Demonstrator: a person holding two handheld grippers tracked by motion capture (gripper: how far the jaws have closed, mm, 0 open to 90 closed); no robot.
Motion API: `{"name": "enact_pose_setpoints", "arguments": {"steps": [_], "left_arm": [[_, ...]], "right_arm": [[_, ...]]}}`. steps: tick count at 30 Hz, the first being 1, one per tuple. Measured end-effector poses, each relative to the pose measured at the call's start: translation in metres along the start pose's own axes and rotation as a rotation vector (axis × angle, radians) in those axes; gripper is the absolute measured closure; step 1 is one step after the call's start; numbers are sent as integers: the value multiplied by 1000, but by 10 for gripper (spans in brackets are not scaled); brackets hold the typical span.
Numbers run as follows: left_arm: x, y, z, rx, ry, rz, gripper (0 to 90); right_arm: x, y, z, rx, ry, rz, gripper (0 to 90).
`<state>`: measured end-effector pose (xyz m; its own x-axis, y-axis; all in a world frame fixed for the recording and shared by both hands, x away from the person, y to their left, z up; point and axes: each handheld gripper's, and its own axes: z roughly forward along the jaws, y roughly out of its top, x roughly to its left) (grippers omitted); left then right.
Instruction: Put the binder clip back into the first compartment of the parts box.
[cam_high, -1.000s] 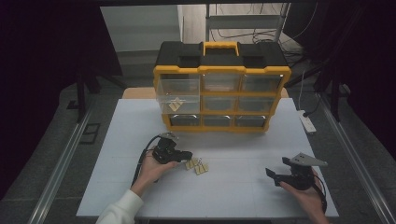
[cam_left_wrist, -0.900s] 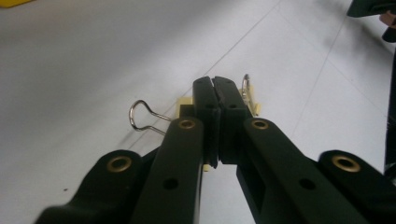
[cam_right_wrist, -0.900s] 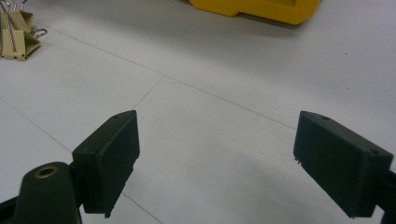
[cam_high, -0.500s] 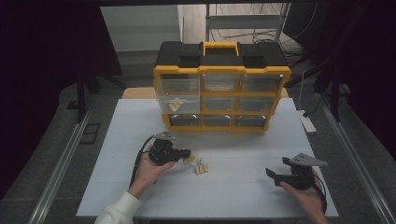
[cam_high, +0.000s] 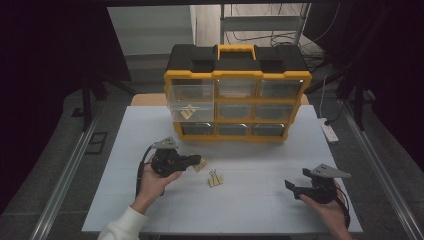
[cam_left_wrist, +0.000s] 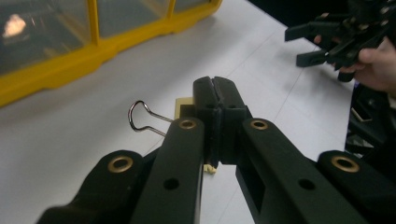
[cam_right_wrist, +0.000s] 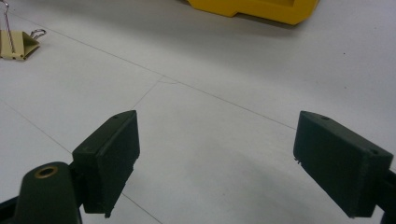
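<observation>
The left gripper, left of centre in the high view, has its jaws pressed together on a cream binder clip, whose wire loop juts out to the left in the left gripper view. At lower right, the right gripper rests spread and empty. A second clip lies on the white table at mid-frame, near the left gripper. Carrying well likely means a firm pinch on the clip's folded body, not its springy wire. Beyond stands the yellow organizer, with glossy clear plastic drawers; its upper-left drawer stands out from the front and holds another clip.
</observation>
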<state>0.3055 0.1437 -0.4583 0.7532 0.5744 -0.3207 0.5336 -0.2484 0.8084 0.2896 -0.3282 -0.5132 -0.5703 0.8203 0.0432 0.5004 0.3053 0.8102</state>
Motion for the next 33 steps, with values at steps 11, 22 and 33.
{"name": "enact_pose_setpoints", "arguments": {"steps": [11,22,33], "left_arm": [[-17,12,-19,-74,-17,31,896],[-26,20,-33,-127,-29,53,896],[-33,27,-47,-174,-20,70,896]], "right_arm": [[0,0,0,1,-1,-1,145],[0,0,0,2,-1,-1,145],[-1,0,0,7,-4,5,145]]}}
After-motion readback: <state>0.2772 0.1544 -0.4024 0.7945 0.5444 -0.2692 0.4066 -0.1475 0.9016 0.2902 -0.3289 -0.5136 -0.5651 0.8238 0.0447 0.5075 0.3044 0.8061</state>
